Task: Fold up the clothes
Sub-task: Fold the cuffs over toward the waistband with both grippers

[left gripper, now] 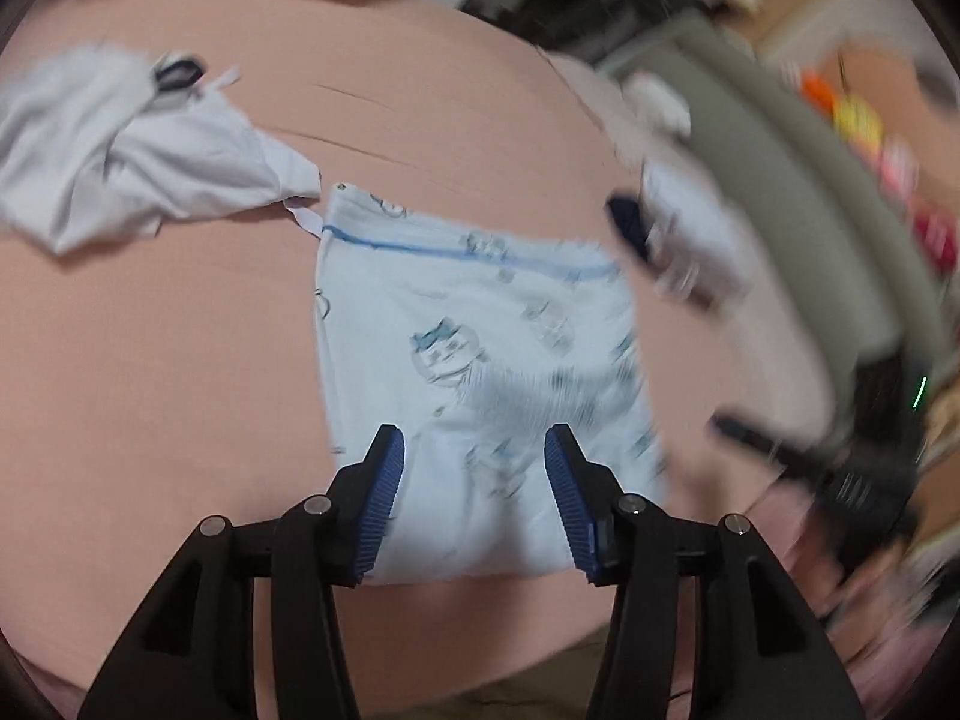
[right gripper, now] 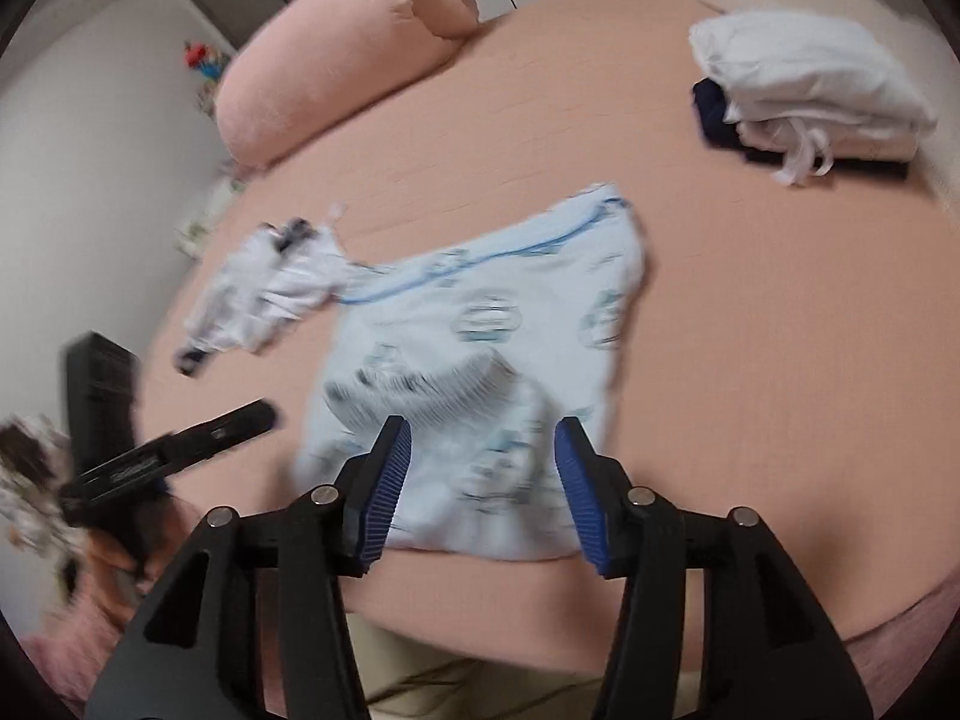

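Black linkage arms, silver pivot screws; ribbed blue pads on fingers (left gripper: pixel 384 504).

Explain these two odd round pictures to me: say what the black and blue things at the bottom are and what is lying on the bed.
A person holds a pair of hand-held tongs in each hand, each carrying a wide-angle camera looking along its fingers. One picture is from the left tongs, the other from the right tongs. Both stand open and hold nothing. Below them, on the pink bed sheet, lies a folded pale blue cloth printed with cartoon animals. Beside it lies a crumpled white garment. Further off sits a stack of folded white and dark clothes, and a rolled pink blanket lies at the bed's far edge.
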Motion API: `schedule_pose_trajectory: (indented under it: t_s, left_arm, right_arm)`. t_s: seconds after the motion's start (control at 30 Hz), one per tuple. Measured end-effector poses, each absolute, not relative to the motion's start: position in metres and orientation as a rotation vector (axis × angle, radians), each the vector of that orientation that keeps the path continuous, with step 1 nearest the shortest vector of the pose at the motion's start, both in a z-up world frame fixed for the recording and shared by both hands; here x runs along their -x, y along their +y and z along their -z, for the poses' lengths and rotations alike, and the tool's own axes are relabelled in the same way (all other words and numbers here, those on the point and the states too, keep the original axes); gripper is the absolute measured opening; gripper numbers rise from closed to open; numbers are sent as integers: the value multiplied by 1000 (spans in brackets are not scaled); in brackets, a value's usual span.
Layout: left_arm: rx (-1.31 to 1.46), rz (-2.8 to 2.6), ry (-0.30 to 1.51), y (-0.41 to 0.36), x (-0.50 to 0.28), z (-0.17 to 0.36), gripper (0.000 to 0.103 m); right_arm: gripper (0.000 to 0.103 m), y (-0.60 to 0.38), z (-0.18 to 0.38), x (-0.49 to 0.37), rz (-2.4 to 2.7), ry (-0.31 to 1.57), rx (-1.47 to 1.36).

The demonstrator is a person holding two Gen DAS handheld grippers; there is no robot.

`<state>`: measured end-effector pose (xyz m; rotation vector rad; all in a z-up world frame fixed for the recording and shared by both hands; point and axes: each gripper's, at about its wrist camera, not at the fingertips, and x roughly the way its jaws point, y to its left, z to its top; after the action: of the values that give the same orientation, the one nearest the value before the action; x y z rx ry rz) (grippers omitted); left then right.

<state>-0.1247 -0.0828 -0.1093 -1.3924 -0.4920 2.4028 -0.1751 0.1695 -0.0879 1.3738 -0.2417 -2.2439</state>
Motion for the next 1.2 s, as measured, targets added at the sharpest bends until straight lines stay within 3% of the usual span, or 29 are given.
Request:
schedule_pose_trajectory:
  t_s: [0.33,0.43,0.53,0.73,0.77,0.8,0.83,0.9,1.2]
  left_arm:
    - [1456,-2390,-338,-63,135,143,51]
    - [1411,-2391,-293,-56,128,139,48]
    - [1391,-2378,-267,-53,122,137,40]
    - [1433,-2352,-372,-61,132,146,35]
    - [1435,-2351,-380,-60,133,147,34]
    - [1427,-2359,-369,-59,132,145,29]
    - [1413,-2371,-346,-57,131,141,12]
    - [1379,-2404,-310,-53,126,130,11]
    - [1256,-2484,-288,-57,164,85,11]
  right_arm:
    - [52,132,137,202,2167,76,-1473]
    - [52,128,138,200,2140,83,-1437]
    - [44,129,136,195,2119,78,-1413]
    - [45,130,145,205,2130,11,-1440]
    - [42,128,145,204,2122,20,-1430]
    - [24,127,145,203,2116,29,-1419]
    - [22,126,141,201,2116,32,-1409]
    - [10,125,134,198,2116,39,-1386]
    - [8,113,82,233,2169,38,-1228]
